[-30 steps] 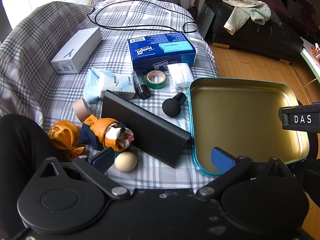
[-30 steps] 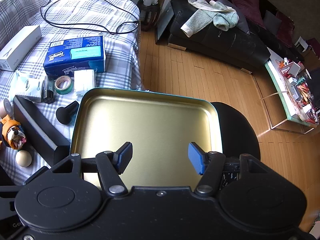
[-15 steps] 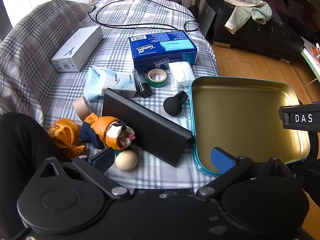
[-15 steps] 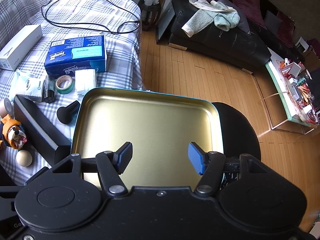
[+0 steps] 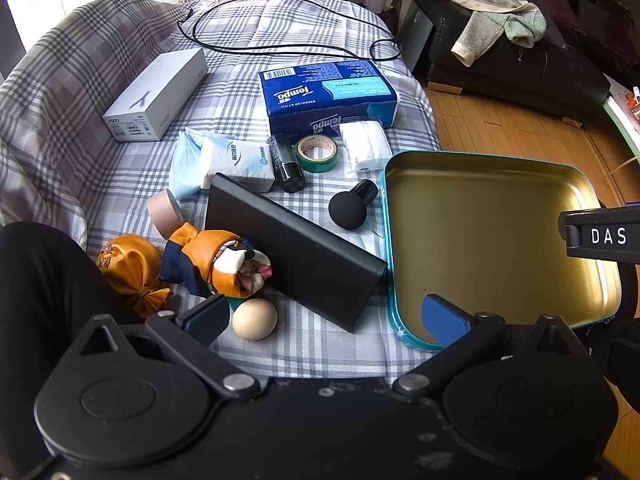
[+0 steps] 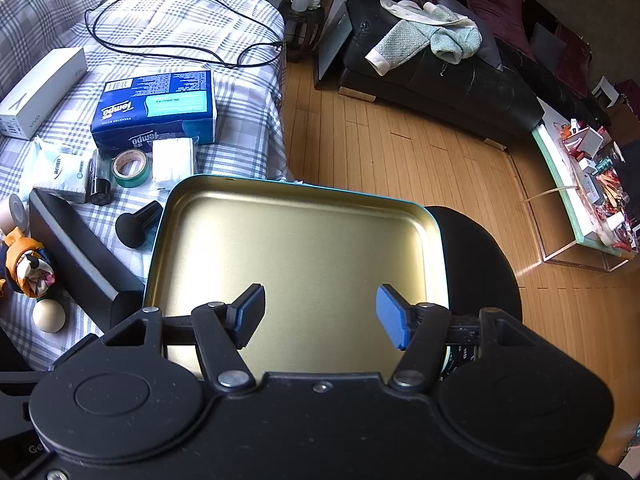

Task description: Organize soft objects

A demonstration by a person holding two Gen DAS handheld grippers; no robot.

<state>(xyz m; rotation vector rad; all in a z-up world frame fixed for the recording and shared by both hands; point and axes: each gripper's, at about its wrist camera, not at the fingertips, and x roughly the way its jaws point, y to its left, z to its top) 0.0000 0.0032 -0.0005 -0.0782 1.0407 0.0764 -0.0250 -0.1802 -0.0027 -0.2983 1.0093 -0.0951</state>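
Grippers both hang apart and empty: left gripper (image 5: 324, 320) spread wide above the egg (image 5: 255, 319) and black box (image 5: 296, 250), right gripper (image 6: 320, 316) over the tin tray (image 6: 420, 216). Plush doll (image 5: 218, 262) lies by the egg, orange pouch (image 5: 130, 266) just beside it, tissue pack (image 5: 328, 94) further back.

Daylight enters from the window (image 5: 72, 4) at upper left, overexposed to near white. Glare streaks the tin tray (image 5: 600, 280) along its right inner wall. Both views are sharp, with strong fisheye curvature at the edges. The sofa (image 6: 460, 76) area is dim.
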